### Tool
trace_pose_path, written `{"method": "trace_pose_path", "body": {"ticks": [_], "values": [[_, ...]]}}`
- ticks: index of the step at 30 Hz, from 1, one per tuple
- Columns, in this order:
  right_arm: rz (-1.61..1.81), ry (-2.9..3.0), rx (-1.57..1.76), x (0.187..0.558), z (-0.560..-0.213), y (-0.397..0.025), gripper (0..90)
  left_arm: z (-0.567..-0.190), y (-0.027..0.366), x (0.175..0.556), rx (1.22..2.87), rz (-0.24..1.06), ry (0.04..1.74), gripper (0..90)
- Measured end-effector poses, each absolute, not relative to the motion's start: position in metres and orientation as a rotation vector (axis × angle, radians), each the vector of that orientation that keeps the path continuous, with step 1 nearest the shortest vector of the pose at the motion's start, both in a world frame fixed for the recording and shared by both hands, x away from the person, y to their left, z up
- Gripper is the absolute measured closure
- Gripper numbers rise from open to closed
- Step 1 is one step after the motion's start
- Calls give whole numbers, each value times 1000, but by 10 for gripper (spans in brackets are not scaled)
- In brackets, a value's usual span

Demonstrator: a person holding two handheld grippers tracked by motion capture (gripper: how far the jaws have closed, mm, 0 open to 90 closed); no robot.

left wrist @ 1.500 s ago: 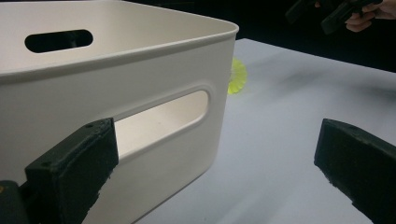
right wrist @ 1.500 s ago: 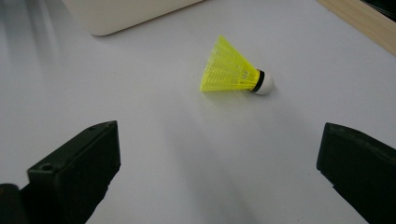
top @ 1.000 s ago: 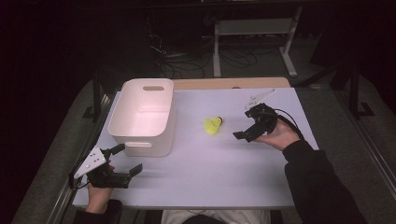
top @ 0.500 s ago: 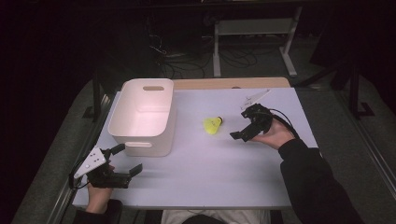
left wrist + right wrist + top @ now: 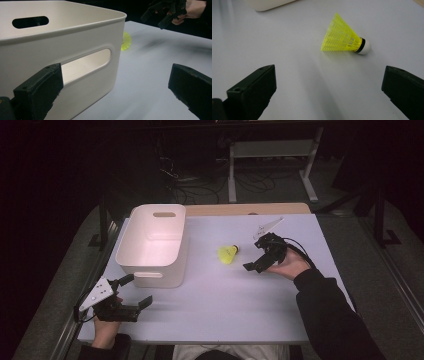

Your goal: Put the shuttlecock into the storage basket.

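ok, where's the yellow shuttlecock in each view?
High view: shuttlecock at table centre, between white bin and right gripper.
Left gripper view: a yellow sliver past the bin's corner.
Right gripper view: upper centre, lying on its side.
Shared landmark: the white bin.

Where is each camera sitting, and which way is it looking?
High view: above the person's side, looking forward and down on the table; both forearms, left gripper, right gripper.
Left gripper view: rides the left gripper, facing the white bin; own two jaws, open.
Right gripper view: rides the right gripper, facing the yellow shuttlecock; own open jaws.
Shared: all three show the shuttlecock and the bin.
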State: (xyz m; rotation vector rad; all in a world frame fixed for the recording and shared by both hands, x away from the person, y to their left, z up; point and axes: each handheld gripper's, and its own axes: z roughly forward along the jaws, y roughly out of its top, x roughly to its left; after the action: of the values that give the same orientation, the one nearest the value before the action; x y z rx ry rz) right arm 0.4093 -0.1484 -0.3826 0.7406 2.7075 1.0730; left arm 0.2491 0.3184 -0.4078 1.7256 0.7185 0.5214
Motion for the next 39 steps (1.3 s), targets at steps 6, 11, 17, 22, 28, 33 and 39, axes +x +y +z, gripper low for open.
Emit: {"method": "trace_pose_path", "body": {"ticks": [6, 11, 17, 22, 28, 33, 39], "values": [[1069, 2716, 741, 412, -387, -146, 0, -408, 318, 249, 1726, 521, 719, 0], [1063, 2723, 749, 414, -390, -145, 0, -408, 318, 249, 1726, 520, 718, 0], [1063, 2727, 748, 416, -393, -143, 0, -408, 318, 249, 1726, 520, 718, 0], [1053, 2742, 754, 420, -398, -141, 0, -408, 318, 249, 1727, 520, 717, 0], [1060, 2761, 743, 422, -401, -140, 57, -408, 318, 249, 1726, 519, 717, 0], [1066, 2772, 734, 425, -403, -139, 126, -408, 318, 249, 1726, 519, 717, 0], [1057, 2776, 728, 428, -405, -139, 171, -408, 318, 249, 1725, 518, 717, 0]]}}
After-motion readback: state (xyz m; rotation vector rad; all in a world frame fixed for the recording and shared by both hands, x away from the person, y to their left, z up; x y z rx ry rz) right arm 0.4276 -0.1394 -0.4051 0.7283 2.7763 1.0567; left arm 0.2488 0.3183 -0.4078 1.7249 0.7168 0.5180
